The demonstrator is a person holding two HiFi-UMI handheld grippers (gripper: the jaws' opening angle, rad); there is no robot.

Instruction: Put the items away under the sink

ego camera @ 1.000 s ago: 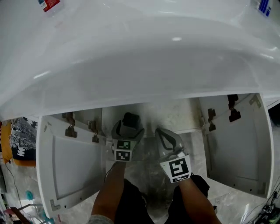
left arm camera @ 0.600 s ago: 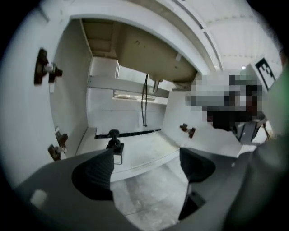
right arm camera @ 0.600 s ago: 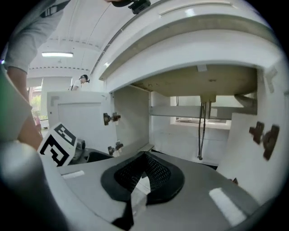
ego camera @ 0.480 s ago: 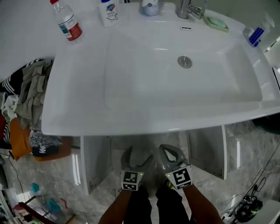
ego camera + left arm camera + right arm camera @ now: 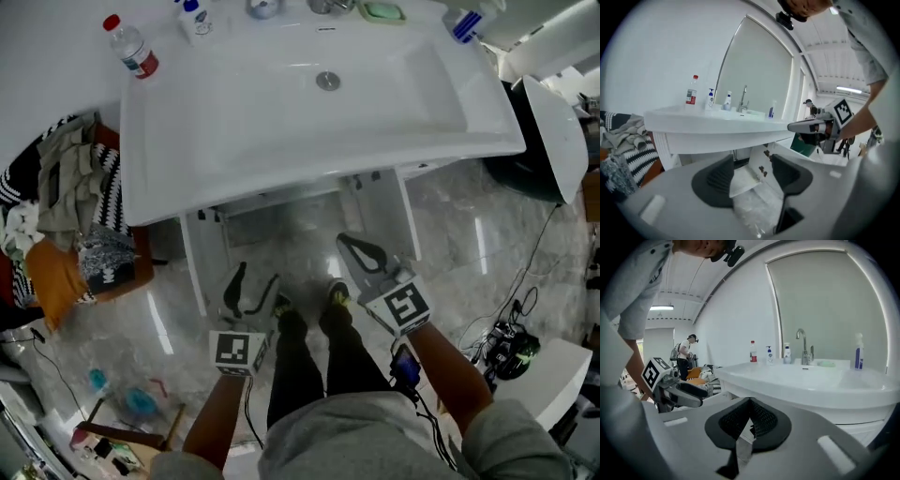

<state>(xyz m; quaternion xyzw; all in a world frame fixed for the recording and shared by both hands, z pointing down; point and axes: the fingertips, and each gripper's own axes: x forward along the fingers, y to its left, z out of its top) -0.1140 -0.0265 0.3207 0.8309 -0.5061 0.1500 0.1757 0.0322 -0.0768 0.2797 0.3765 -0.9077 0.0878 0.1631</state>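
Both grippers are held out over the marble floor (image 5: 450,272) in front of the white sink (image 5: 281,122), with neither touching anything. The left gripper (image 5: 258,277) has its two dark jaws spread; they have just been closing, and only the floor and the cabinet show through the gap between them. The right gripper (image 5: 343,240) has its jaws pressed together at the tips, with nothing pinched between them. The items to be put away stand along the back of the sink top: a water bottle (image 5: 131,47) with a red cap and red label at the left corner, a white pump bottle (image 5: 194,19) just to its right, a green soap dish (image 5: 382,11) beside the faucet (image 5: 802,345), and a blue-and-white bottle (image 5: 461,23) at the right corner. The drain (image 5: 327,81) sits in the bare basin. Below the sink the cabinet (image 5: 281,211) stands open, with its left door (image 5: 195,262) and right door (image 5: 408,211) swung outward; what lies inside cannot be made out. The person's shoes (image 5: 336,293) point toward the opening, between the two grippers. To the left of the sink lies a heap of clothes (image 5: 56,178) over an orange basket (image 5: 52,277), and cables (image 5: 511,342) lie on the floor to the right.
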